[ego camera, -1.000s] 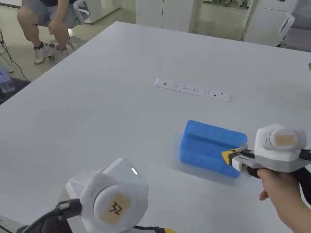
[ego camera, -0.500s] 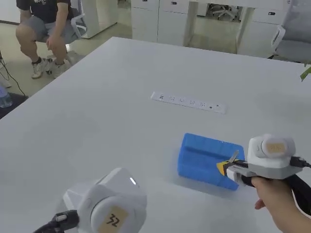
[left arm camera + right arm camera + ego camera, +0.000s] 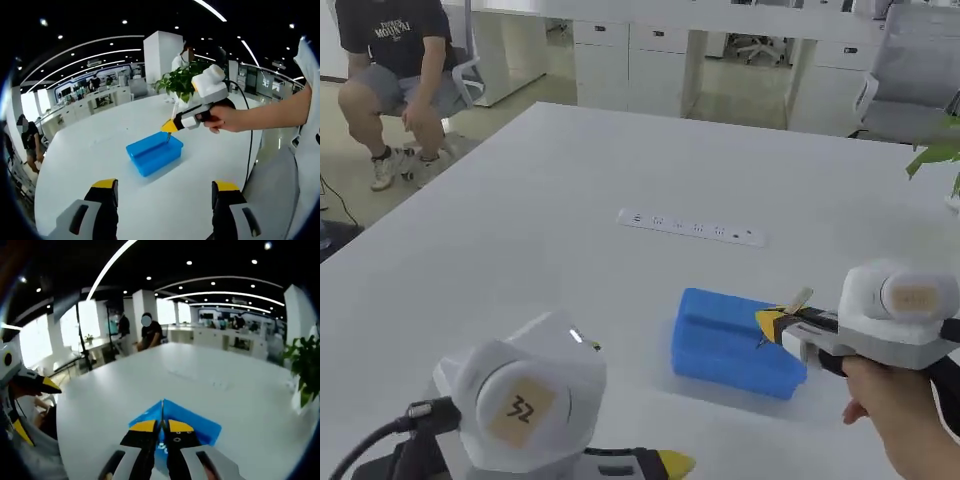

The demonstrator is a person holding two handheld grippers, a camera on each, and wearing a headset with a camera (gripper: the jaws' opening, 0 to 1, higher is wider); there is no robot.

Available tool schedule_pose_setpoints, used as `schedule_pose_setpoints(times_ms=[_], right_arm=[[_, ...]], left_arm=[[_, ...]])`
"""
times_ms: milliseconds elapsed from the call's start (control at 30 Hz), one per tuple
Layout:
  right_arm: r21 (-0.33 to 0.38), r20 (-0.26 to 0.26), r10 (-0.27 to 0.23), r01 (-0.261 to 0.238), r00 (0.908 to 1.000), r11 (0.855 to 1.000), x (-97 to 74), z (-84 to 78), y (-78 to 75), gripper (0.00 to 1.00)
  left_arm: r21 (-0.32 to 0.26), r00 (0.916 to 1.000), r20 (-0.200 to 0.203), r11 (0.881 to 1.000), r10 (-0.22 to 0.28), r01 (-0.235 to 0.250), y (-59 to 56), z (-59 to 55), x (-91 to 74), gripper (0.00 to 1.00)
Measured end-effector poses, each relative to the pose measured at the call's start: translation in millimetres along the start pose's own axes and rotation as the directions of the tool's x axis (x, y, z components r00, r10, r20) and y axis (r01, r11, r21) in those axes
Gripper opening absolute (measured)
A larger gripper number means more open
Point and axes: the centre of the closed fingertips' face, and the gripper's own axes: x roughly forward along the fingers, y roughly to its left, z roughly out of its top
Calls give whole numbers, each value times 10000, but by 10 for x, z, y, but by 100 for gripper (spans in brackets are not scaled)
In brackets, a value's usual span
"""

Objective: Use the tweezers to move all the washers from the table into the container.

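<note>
On the white table (image 3: pixel 520 230), a blue container (image 3: pixel 730 350) is sitting with its open top facing up, on the person's side of a white power strip (image 3: pixel 690 228) and apart from it. The right gripper (image 3: pixel 162 427) is hovering above the container's right end, and a hand (image 3: pixel 890 400) is holding it from behind. Its yellow-tipped jaws are pressing together on the tweezers (image 3: pixel 162 412), which are running forward between them as a thin blade. In the left gripper view the tweezer tips are pointing down over the container's interior. Whether they are touching it, or carrying a washer, is too small to tell. The left gripper (image 3: pixel 165 187) is sitting low over bare table on the person's side of the container and to its left, well apart from it. Its two yellow-tipped jaws are standing wide apart and gripping nothing. Beyond the table's far left corner a seated person (image 3: pixel 390 70) is resting on a chair. A leafy plant (image 3: pixel 180 82) is standing behind the right gripper in the left gripper view.
</note>
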Motion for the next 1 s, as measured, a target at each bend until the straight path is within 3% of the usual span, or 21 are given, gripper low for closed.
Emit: schedule_pose_setpoints(times_ms=[100,200,300,433,567,633,667,733,833,867,967,1000], right_arm=[[-235,15,610,-609,9981,9979,-123,37,220,4],[-571,-466,1126,-1152,9925,9917,-214,-59,436,4],[-1102,-863,1347,-1438,9871,9834,-266,-160,558,4],[-859,-1128,1800,-1901,9772,9780,-326,-237,704,4],[-866,-1112,2178,-2277,9697,9699,-399,-232,833,4],[-761,-1136,2594,-2687,9591,9602,-432,-228,934,4],[-722,-1290,2821,-2927,9507,9535,-449,-246,992,4],[-923,-1393,2870,-3010,9477,9491,-458,-265,1028,4],[-1260,-1779,3096,-3336,9341,9342,-475,-337,1133,4],[-1335,-1824,3142,-3401,9317,9309,-476,-348,1155,4],[-1541,-2137,3357,-3709,9174,9158,-483,-412,1219,4],[-1620,-2221,3401,-3786,9138,9113,-485,-428,1236,4]], left_arm=[[-119,9960,628,9979,-633,642,-85,222,11,70],[238,9934,771,9962,-855,838,-111,366,23,61],[721,9899,856,9916,-1133,1073,-154,495,42,54],[1138,9855,866,9842,-1458,1356,-196,564,73,52],[1382,9775,733,9727,-1979,1866,-223,583,116,41],[1506,9650,764,9597,-2507,2374,-282,599,124,36],[1543,9549,778,9497,-2866,2725,-323,602,129,34],[1641,9461,602,9380,-3183,3052,-353,578,158,29],[1890,9312,248,9164,-3637,3529,-440,538,196,26],[1879,9239,213,9091,-3821,3717,-466,529,207,25],[1696,8893,105,8773,-4572,4490,-605,508,217,24],[1717,8844,121,8723,-4665,4578,-624,508,224,22]])
